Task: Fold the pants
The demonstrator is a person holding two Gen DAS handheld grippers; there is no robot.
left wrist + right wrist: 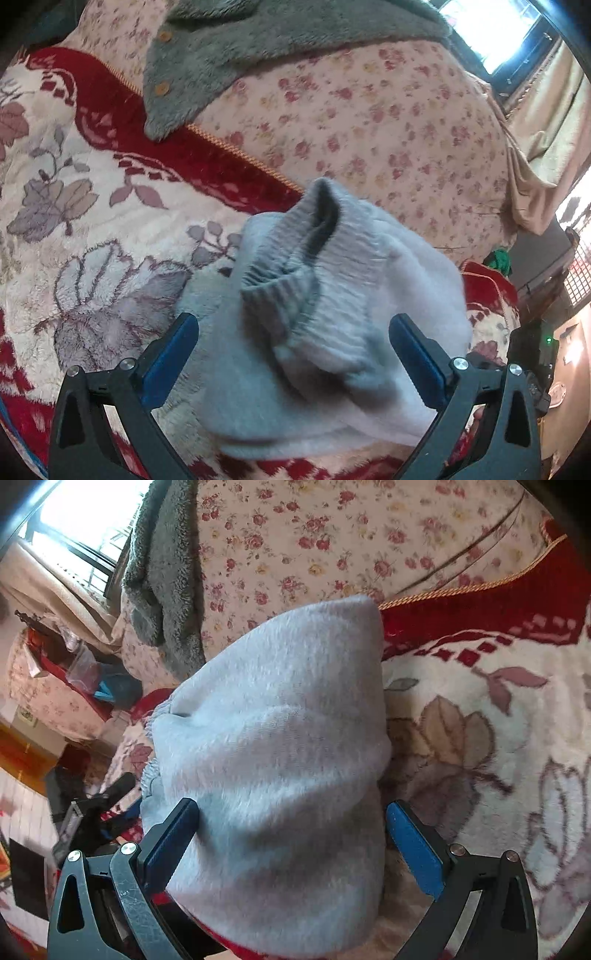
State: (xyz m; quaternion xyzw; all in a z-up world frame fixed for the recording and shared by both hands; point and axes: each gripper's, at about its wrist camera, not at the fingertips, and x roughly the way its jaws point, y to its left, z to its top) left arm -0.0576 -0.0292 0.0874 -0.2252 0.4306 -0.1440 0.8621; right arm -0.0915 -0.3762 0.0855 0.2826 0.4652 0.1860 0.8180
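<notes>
Fingers of both grippers straddle the folded pants.

Both wrist views look steeply down, close over the same pants on the blanket.

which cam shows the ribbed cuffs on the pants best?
Left wrist. The grey ribbed cuffs sit centred and unobstructed above the open left claw. The right wrist view shows only the smooth fleece body of the pants, with no ribbing visible.

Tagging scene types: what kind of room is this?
Likely a home bedroom: a plush red-and-cream floral blanket, a pink rose-print quilt, a curtained window, and a fuzzy grey buttoned garment.
</notes>
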